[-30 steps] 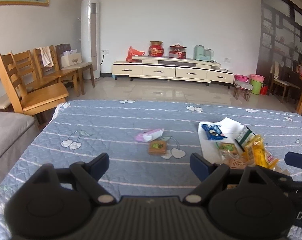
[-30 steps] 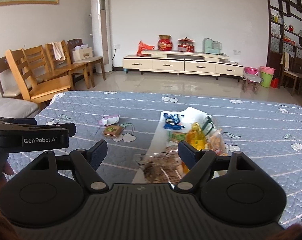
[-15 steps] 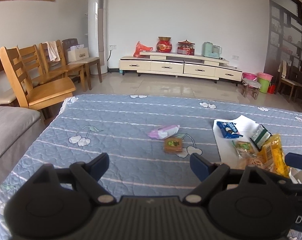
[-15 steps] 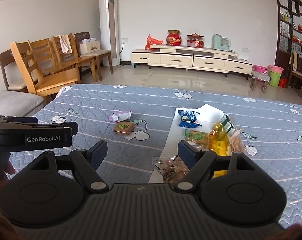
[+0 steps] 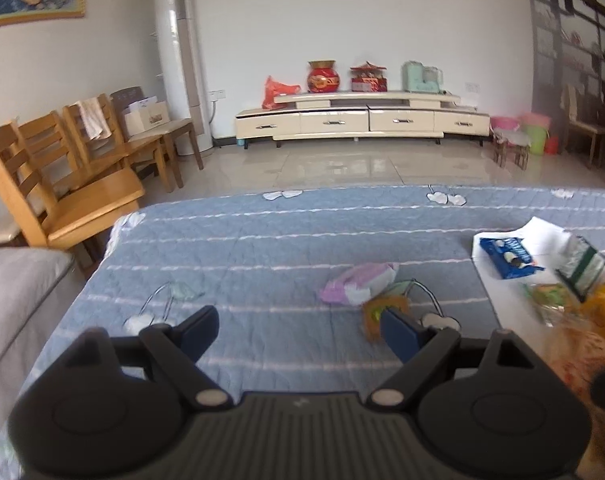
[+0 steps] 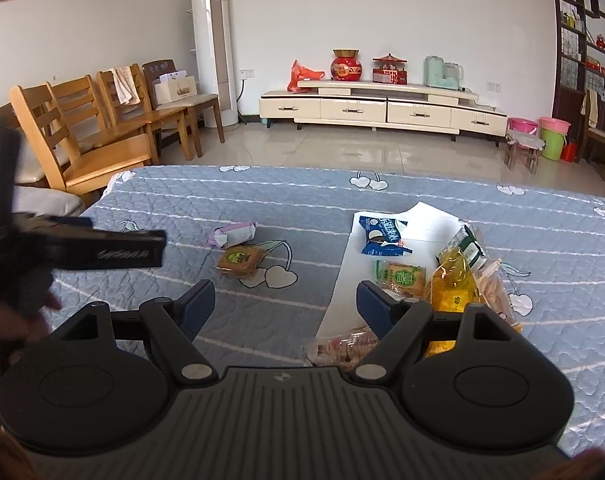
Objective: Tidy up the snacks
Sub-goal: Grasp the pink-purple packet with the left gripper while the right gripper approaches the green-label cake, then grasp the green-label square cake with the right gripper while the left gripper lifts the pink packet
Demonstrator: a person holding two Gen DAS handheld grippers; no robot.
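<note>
On the blue quilted table lie two loose snacks: a pink-white packet (image 5: 358, 285) (image 6: 233, 234) and a brown biscuit pack (image 5: 376, 314) (image 6: 240, 261). A white sheet (image 6: 422, 224) (image 5: 542, 236) at the right holds a blue cookie pack (image 6: 384, 236) (image 5: 508, 257), a green-label biscuit pack (image 6: 402, 278), a green-white packet (image 6: 464, 246) (image 5: 582, 268), a yellow bag (image 6: 452, 286) and more snacks. My left gripper (image 5: 298, 330) is open and empty; its right finger is just in front of the brown pack. My right gripper (image 6: 286, 304) is open and empty, near the sheet's front edge.
Wooden chairs (image 6: 94, 136) stand off the table's far left corner. A grey sofa cushion (image 5: 10, 292) lies to the left. A cream TV cabinet (image 6: 382, 110) and a white air conditioner (image 6: 214, 48) stand at the back wall. The left gripper's body (image 6: 82, 248) shows in the right wrist view.
Both grippers have moved forward over the table. The left gripper has closed in on the pink packet and brown pack. Both stay open.
</note>
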